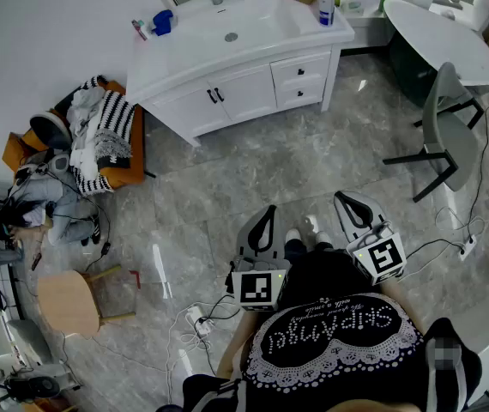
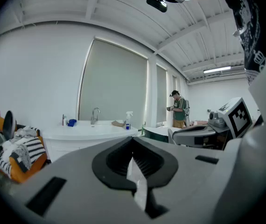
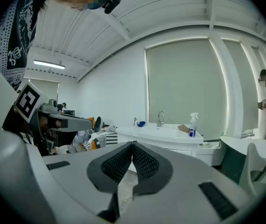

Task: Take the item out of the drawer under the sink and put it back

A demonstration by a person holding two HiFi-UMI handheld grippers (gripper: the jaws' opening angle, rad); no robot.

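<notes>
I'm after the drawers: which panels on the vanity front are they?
The two small stacked drawers at the right end, under the spray bottle; the doors are taller.

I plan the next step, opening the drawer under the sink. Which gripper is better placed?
Left, slightly. The left gripper lines up closer with the drawers than the right gripper; both are shut, empty and far from the vanity.

A spray bottle (image 1: 327, 3) stands on the sink cabinet (image 1: 244, 88), chair (image 1: 447, 131) rightward.
</notes>
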